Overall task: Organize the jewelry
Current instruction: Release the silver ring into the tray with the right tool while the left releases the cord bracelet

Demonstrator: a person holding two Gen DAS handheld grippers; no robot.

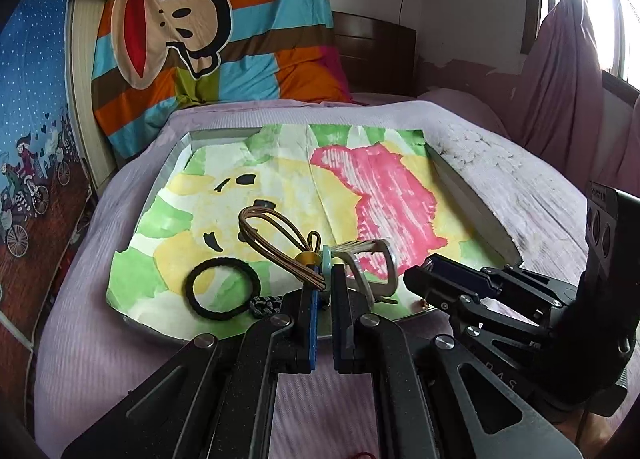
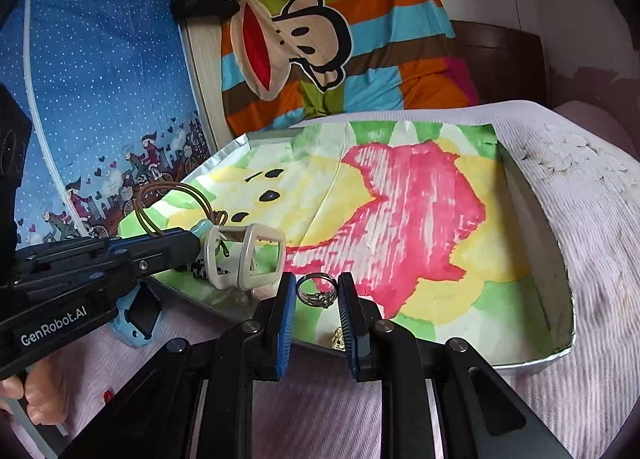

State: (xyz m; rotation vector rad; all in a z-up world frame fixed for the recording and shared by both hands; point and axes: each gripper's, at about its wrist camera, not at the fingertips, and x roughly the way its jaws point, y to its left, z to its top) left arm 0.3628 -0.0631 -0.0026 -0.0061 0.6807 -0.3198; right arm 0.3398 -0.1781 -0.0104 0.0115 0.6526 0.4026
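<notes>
A foil tray [image 1: 472, 195] lined with painted paper lies on the bed. My left gripper [image 1: 325, 287] is shut on a brown cord bracelet [image 1: 272, 239] with a teal ring and a cream square-framed piece [image 1: 376, 267] hanging from it. The same bracelet [image 2: 176, 199] shows at the left gripper [image 2: 196, 239] in the right wrist view. My right gripper [image 2: 317, 295] holds a silver ring [image 2: 316, 291] between its pads over the tray's near edge. In the left wrist view the right gripper [image 1: 416, 275] sits to the right.
A black hair tie [image 1: 222, 287] and a braided cord [image 1: 264, 305] lie at the tray's near left. A small gold piece [image 2: 338, 339] lies under the right gripper. A light blue object [image 2: 136, 323] rests on the bed. A striped monkey blanket [image 2: 320, 39] hangs behind.
</notes>
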